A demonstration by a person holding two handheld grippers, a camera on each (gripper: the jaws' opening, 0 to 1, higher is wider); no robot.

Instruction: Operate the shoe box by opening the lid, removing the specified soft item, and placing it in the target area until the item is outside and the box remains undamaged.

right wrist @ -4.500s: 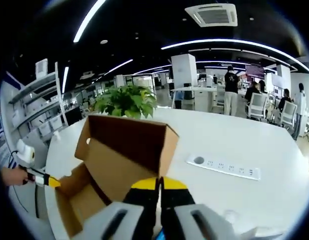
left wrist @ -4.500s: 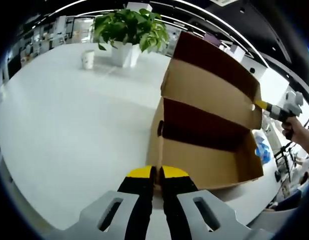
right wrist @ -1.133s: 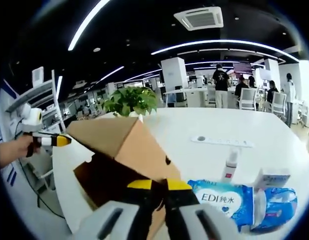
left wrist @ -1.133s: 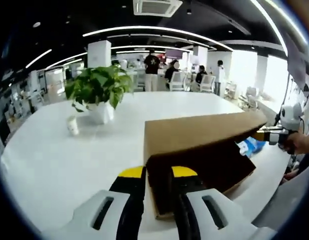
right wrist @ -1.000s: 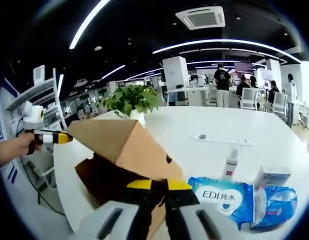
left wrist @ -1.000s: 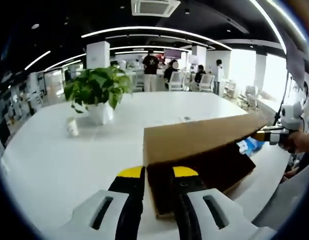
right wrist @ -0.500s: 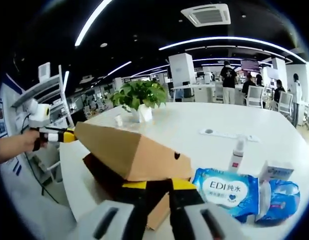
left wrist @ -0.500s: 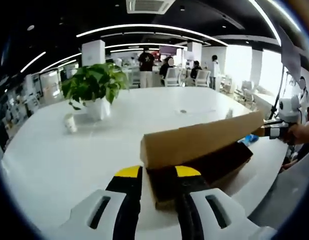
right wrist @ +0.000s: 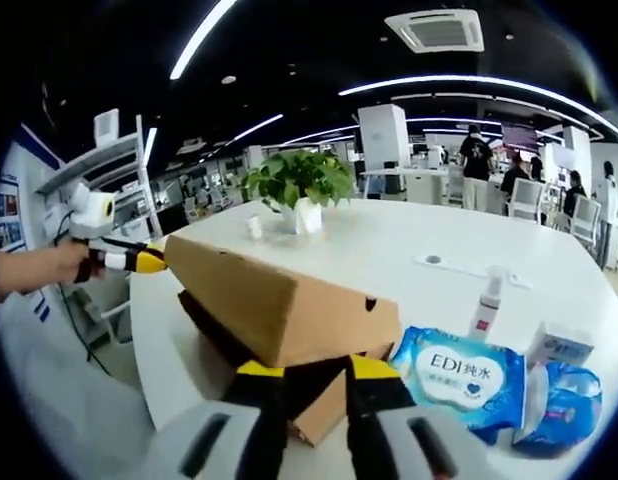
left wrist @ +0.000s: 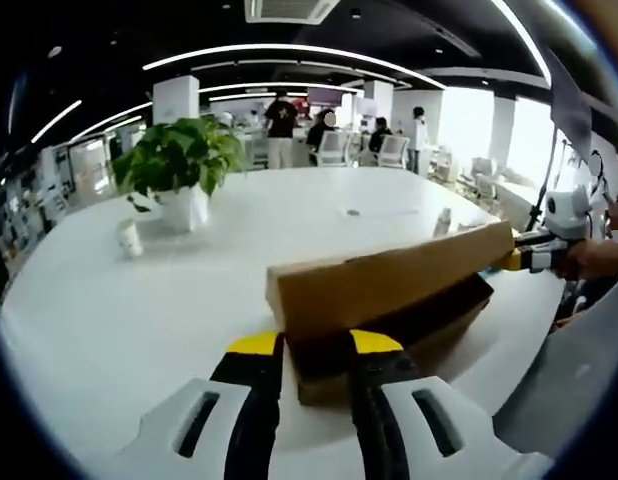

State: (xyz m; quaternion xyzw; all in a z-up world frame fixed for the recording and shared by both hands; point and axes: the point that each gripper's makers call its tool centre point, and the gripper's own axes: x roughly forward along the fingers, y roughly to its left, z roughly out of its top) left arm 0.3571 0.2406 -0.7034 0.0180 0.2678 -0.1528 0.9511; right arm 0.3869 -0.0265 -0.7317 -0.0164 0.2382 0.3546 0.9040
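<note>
Two grippers are on the shoe box, one at each end. In the left gripper view your left gripper [left wrist: 314,345] has its yellow-tipped jaws astride the near end of the shoe box [left wrist: 389,300], one jaw on each side of the corner w/ a gap between them; they look clenched on the cardboard edge, lid [left wrist: 389,280] angled low over the dark inside, a narrow wedge still open. At the far end of the lid your right gripper [left wrist: 534,260] shows, yellow tip at the lid's corner; can't tell from here whether it's pinching or just touching.

In the right gripper view the right gripper [right wrist: 314,375] straddles the box's near corner the same way, jaws apart w/ cardboard and the dark slot between them, so it reads as grasping the box [right wrist: 279,310] there. Your left gripper [right wrist: 129,260] comes in from the left side, held in your hand [right wrist: 49,265], its tip at the far corner of the lid [right wrist: 269,290].

The soft item, a blue-and-white pack of wipes [right wrist: 464,375] marked EDI, lies on the white table [right wrist: 389,250] outside the box, just beside its right side. Right of it a second blue pack [right wrist: 564,395] w/ a small white carton [right wrist: 559,345] on or behind it, and a small spray bottle [right wrist: 481,305] upright behind the wipes. A white power strip [right wrist: 444,263] lies further back. A potted plant [left wrist: 174,165] and a paper cup [left wrist: 129,238] stand well apart from the box. People and chairs sit in the background.
</note>
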